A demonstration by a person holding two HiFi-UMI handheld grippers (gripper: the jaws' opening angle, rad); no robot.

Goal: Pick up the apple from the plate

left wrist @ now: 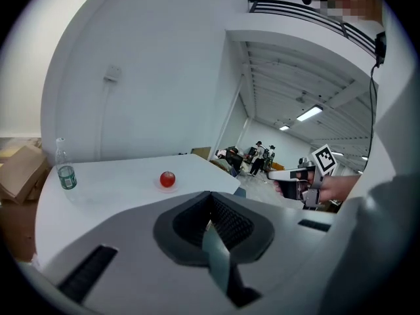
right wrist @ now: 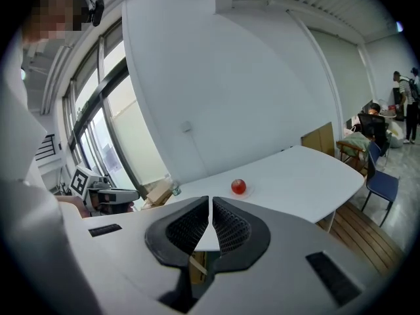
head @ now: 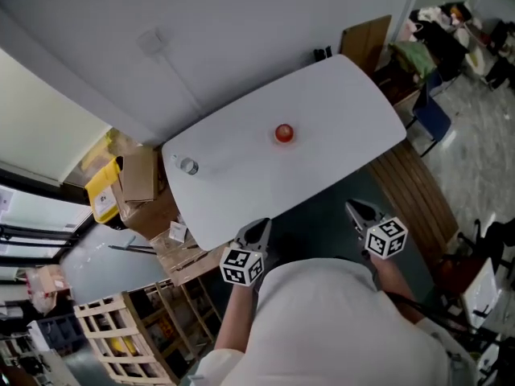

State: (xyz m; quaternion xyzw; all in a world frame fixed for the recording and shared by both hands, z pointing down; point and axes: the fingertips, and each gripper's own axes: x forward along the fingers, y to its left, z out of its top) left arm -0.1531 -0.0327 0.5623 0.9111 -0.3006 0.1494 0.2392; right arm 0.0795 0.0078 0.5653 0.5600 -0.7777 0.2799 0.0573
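Observation:
A red apple [head: 283, 133] rests on a small pale plate [head: 283, 142] near the middle of the white table [head: 338, 103]. Both grippers hover short of the table's near edge, well away from the apple. My left gripper [head: 259, 228] is shut with nothing in it; in its own view the apple [left wrist: 167, 179] lies far ahead to the left of the jaws [left wrist: 210, 201]. My right gripper [head: 355, 209] is also shut and empty, and the apple [right wrist: 238, 186] shows just above its closed jaws [right wrist: 209, 207].
A clear water bottle [head: 188, 166] stands near the table's left end [left wrist: 65, 174]. Cardboard boxes [head: 138, 175] and wooden pallets [head: 121, 328] crowd the floor at the left. A wooden bench [head: 418, 191] and a blue chair [head: 430, 119] sit at the right.

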